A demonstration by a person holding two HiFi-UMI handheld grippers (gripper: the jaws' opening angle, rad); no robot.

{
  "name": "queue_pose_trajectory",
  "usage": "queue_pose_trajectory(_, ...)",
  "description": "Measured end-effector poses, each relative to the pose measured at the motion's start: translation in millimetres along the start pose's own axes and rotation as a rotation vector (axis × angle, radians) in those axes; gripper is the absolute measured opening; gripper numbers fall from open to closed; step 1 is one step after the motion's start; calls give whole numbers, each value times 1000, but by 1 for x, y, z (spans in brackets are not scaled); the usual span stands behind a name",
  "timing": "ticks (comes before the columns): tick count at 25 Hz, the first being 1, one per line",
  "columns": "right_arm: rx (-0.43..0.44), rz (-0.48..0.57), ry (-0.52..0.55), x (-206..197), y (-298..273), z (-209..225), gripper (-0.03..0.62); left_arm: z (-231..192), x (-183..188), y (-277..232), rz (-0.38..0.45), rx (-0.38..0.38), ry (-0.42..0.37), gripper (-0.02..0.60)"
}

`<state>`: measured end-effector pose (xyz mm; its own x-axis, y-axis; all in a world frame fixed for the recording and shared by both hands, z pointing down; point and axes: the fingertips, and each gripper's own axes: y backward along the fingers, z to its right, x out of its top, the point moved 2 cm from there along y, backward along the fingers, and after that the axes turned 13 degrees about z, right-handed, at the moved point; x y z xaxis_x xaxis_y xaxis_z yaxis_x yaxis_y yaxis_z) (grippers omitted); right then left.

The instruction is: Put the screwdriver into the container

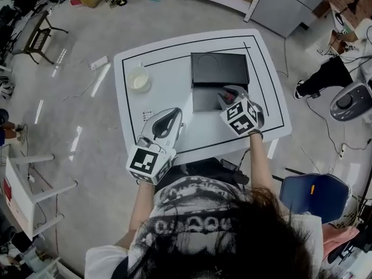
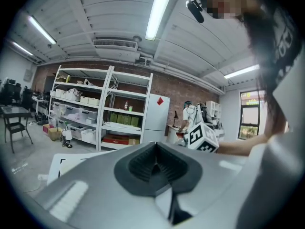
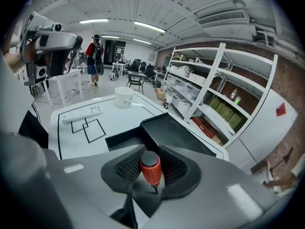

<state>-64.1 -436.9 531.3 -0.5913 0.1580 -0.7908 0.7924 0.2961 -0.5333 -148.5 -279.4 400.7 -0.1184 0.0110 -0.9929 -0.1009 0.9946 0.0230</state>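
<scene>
White table (image 1: 174, 74): your right gripper (image 3: 150, 159) clamps the screwdriver (image 3: 151, 171) by its handle — likely light, stiff (good hold); left gripper (image 2: 155, 163) closed, empty.

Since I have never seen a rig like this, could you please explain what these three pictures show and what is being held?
There is no robot here: a person holds a two-jaw gripper in each hand. The head view looks steeply down from a camera on the person's head. The other two cameras ride on the grippers and look along their jaws. On the white table are a black container, a white cup and a remote control. The right gripper is closed on a red-handled screwdriver, close to the container. The left gripper has its jaws together with nothing between them.
</scene>
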Motion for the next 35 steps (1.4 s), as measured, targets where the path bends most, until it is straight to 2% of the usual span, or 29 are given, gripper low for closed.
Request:
queue_pose_trajectory(3, 52, 18, -30, 1, -21, -6, 103, -6, -1, -1, -1, 23, 0, 0)
queue_pose_trajectory(10, 181, -25, -73, -18, -66, -28, 103, -10, -6, -1, -4, 55, 3, 0)
queue_pose_trajectory(16, 223, -77, -122, -32, -93, -35, 104, -17, -9, 0, -8, 84, 4, 0)
queue_pose_trajectory(19, 245, -88, -182, -37, -101, -39, 107, -17, -9, 1, -10, 90, 5, 0)
queue_pose_trajectory(26, 245, -58, -356, -36, -105, -35, 144, -17, -12, 2, -22, 97, 3, 0)
queue_pose_trajectory(35, 200, 34, -420, -16, -82, -31, 138, -19, -11, 7, -29, 79, 11, 0)
